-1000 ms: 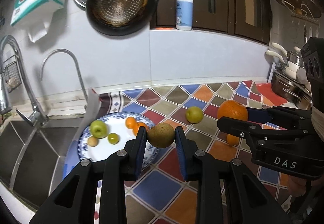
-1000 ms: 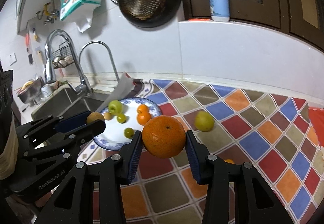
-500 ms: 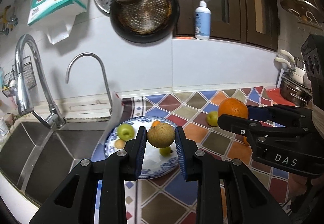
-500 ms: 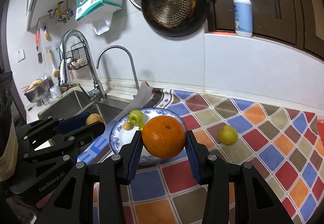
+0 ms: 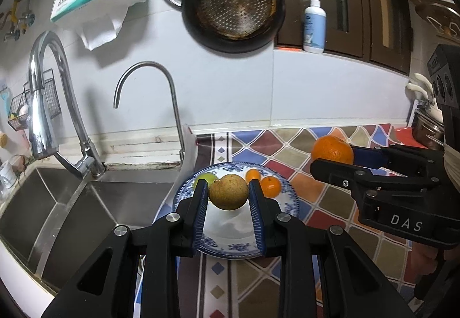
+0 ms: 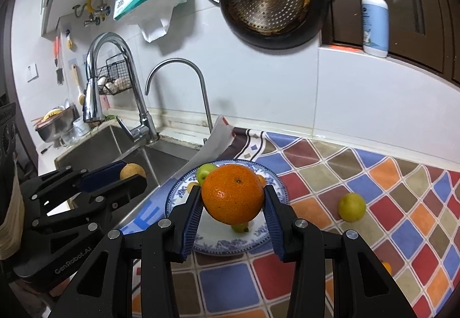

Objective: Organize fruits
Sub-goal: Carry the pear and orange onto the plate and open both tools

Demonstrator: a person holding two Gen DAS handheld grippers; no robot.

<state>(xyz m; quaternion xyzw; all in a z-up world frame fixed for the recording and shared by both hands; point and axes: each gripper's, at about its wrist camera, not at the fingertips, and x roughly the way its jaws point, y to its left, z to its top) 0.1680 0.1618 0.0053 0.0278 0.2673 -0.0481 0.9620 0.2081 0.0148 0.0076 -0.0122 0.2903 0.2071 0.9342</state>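
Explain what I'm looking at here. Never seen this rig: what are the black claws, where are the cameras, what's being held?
No robot here: a person holds a black two-finger tool in each hand, and each carries a fisheye camera looking forward along its fingers. So each picture is one tool's own view, with the other tool at the side.

In the left view, the left tongs are shut on a brown fruit. In the right view, the right tongs are shut on an orange. Both hang above a blue-patterned plate that holds a green apple and small oranges.

The plate sits on a tiled-pattern cloth beside a sink. A yellow-green fruit lies loose on the cloth.
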